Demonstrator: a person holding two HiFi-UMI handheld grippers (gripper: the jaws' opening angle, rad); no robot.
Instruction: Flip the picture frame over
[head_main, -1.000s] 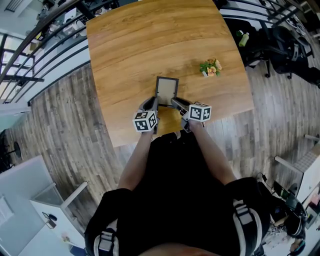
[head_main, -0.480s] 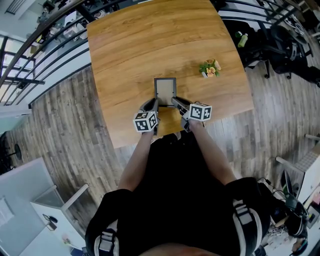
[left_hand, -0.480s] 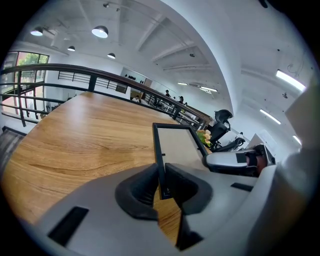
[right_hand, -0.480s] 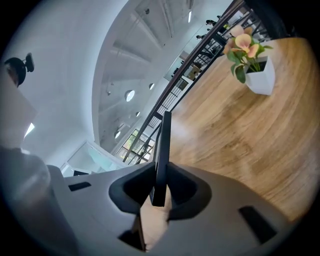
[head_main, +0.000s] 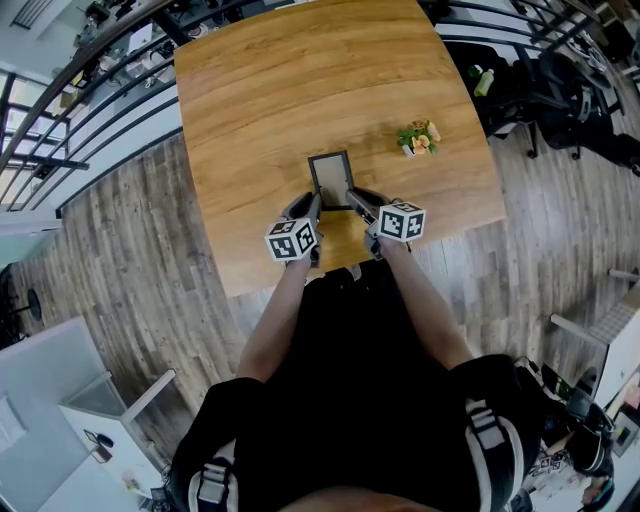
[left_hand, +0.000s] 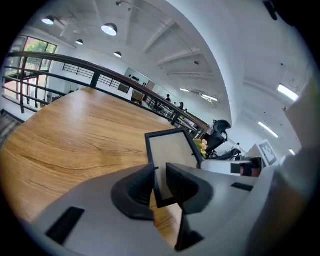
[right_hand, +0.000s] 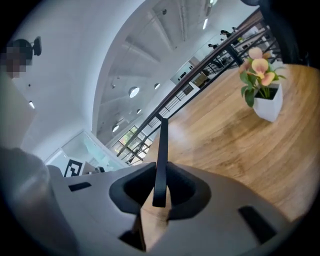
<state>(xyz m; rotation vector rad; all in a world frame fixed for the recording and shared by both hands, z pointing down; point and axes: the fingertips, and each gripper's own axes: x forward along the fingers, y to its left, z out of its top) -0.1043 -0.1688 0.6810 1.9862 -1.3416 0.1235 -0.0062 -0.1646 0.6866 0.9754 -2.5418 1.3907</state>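
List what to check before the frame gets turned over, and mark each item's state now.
1. Left gripper holds the picture frame: ok, jaws closed on its near left corner.
2. Right gripper holds it: ok, jaws have just been closing onto its edge.
3. Flower pot out of the way: ok, it stands apart to the right.
4. Table beyond the frame free for the turn: ok, bare wood.
5. Frame lifted off the table: cannot tell.
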